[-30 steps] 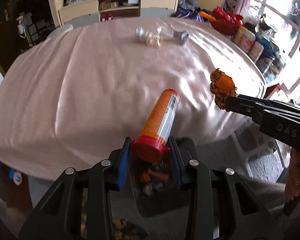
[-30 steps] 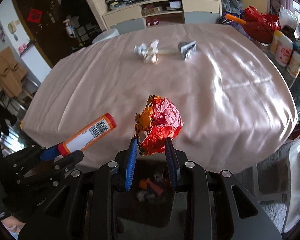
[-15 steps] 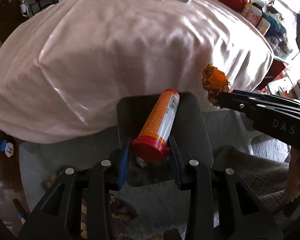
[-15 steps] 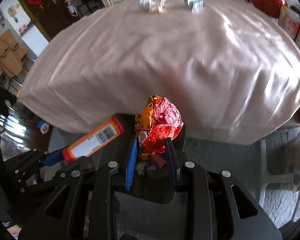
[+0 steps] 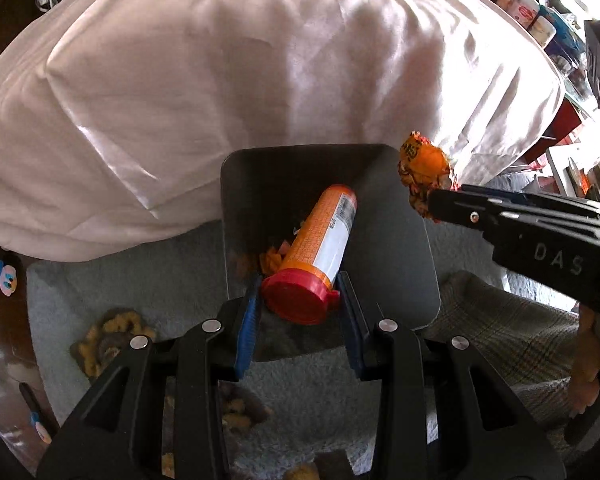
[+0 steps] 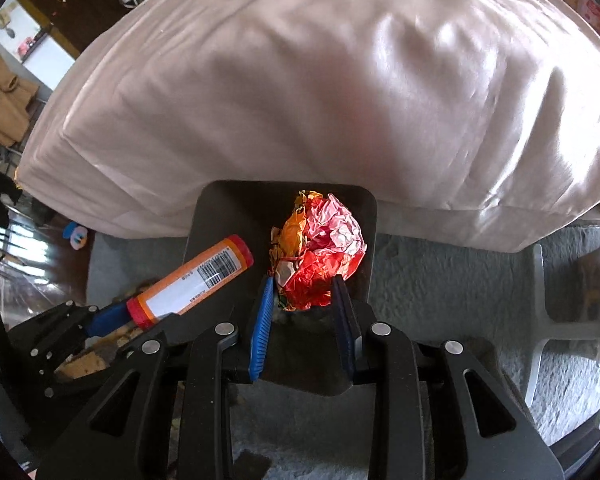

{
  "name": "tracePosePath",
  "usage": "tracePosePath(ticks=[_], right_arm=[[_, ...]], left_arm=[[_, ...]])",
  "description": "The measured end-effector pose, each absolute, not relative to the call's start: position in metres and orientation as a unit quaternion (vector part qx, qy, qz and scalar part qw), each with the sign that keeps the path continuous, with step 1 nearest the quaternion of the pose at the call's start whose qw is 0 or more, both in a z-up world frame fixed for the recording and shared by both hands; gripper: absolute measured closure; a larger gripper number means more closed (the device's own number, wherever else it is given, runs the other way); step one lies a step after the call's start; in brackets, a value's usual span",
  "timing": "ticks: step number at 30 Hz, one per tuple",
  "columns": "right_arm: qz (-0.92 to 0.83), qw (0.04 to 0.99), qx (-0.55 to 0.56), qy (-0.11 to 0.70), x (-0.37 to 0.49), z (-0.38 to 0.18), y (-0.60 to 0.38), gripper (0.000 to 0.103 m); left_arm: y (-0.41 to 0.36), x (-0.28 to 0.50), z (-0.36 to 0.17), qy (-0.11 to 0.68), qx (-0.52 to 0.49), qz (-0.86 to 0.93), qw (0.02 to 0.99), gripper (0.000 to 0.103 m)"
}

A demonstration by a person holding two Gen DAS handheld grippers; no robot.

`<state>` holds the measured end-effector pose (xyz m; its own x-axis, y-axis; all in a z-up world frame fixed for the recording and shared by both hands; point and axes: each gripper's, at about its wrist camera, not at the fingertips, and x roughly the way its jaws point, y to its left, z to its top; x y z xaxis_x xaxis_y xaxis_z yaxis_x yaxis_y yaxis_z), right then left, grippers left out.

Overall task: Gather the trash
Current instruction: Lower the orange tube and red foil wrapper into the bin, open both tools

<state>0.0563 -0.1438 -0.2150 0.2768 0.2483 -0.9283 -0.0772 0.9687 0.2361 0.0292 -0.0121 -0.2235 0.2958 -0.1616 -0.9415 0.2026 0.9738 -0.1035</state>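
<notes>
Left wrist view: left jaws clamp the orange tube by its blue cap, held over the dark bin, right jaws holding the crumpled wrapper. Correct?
Not quite: the cap is red, not blue. The left wrist view shows the left gripper shut on the orange cylindrical tube at its red cap, over the dark rectangular bin. The right gripper does hold the crumpled red-and-orange wrapper.

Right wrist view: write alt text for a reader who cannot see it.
The right claw grips a crumpled red and orange wrapper above a dark bin on grey carpet. At lower left, the left claw holds an orange tube by its red-capped end, angled over the bin. A table draped in a pale pink cloth fills the background.
</notes>
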Motion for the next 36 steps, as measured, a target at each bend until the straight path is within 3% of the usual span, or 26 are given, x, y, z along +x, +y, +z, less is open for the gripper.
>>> tracePosePath(ticks=[8,10,18,22,24,29,36], right_arm=[[0.111,0.8,0.08,0.585,0.06,-0.21,-0.146,0.065],[0.107,0.801,0.081,0.583,0.06,-0.21,-0.145,0.058],[0.086,0.819,0.09,0.56,0.06,-0.196,-0.156,0.032],[0.059,0.836,0.069,0.541,0.059,-0.188,-0.16,0.013],[0.054,0.843,0.064,0.532,0.058,-0.184,-0.161,0.009],[0.047,0.849,0.066,0.522,0.057,-0.179,-0.167,0.007],[0.046,0.857,0.092,0.504,0.058,-0.168,-0.17,0.007]], left_arm=[[-0.018,0.031,-0.224,0.585,0.025,-0.119,0.802,0.068],[-0.02,0.031,-0.224,0.585,0.032,-0.118,0.802,0.067],[-0.018,0.029,-0.224,0.583,0.038,-0.112,0.804,0.045],[-0.015,0.029,-0.219,0.578,0.038,-0.106,0.808,0.027],[-0.015,0.028,-0.216,0.574,0.039,-0.105,0.811,0.02],[-0.015,0.028,-0.204,0.56,0.038,-0.103,0.821,0.008],[-0.011,0.031,-0.192,0.545,0.026,-0.102,0.832,0.008]])
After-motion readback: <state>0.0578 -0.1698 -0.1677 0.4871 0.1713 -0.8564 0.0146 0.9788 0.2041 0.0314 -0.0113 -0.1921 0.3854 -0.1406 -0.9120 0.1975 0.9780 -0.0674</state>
